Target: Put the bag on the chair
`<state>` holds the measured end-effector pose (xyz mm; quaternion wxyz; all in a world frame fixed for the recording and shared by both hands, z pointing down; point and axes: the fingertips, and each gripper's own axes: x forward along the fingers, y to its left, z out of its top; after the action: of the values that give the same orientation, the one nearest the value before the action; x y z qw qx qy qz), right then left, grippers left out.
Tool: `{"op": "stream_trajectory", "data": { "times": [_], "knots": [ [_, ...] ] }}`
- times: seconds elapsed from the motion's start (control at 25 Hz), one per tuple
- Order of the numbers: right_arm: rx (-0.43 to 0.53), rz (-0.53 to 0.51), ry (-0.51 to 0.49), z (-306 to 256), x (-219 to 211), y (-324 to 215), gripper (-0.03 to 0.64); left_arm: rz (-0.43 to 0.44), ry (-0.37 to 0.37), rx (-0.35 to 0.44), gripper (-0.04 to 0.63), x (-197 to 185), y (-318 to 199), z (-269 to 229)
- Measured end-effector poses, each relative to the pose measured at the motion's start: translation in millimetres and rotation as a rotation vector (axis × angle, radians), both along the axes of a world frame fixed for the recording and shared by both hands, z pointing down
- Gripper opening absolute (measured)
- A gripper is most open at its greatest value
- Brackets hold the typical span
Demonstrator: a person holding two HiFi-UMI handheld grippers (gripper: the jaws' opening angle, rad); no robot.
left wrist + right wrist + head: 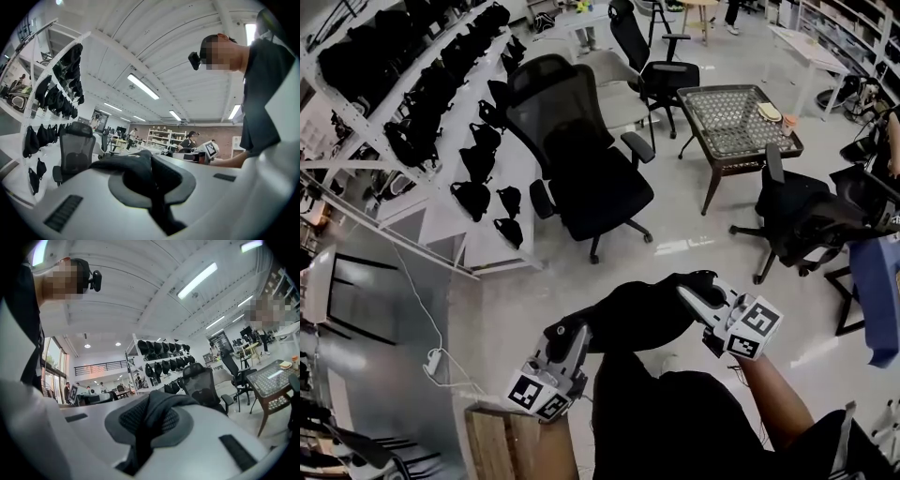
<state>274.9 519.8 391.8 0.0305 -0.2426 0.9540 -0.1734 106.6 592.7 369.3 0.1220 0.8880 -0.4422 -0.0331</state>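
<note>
A black bag (636,314) hangs in the air between my two grippers, low in the head view. My left gripper (572,339) is shut on the bag's left end and my right gripper (696,298) is shut on its right end. In the left gripper view, black fabric (137,169) is pinched between the shut jaws of the gripper (151,183). The right gripper view shows a fold of the bag (157,411) clamped in that gripper (146,425). A black mesh office chair (581,164) stands empty on the floor beyond the bag; the chair (75,150) (204,383) also shows ahead in both gripper views.
A white shelf rack (441,112) full of black bags runs along the left. A wicker-topped table (736,117) stands at the back right, with more office chairs (797,220) (654,66) around it. A wooden box (511,441) sits near my left side.
</note>
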Motion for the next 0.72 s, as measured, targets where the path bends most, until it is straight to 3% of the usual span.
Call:
{"op": "stream_trajectory", "data": {
  "times": [0.36, 0.72],
  "knots": [
    [-0.006, 0.022, 0.034, 20.2, 15.7, -22.9, 0.021, 0.014, 0.042, -0.058, 0.021, 16.1, -26.3, 27.5],
    [-0.03, 0.029, 0.104, 34.9, -4.3, -92.3, 0.02, 0.031, 0.092, -0.082, 0.021, -5.8, -117.6, 49.3]
  ]
}}
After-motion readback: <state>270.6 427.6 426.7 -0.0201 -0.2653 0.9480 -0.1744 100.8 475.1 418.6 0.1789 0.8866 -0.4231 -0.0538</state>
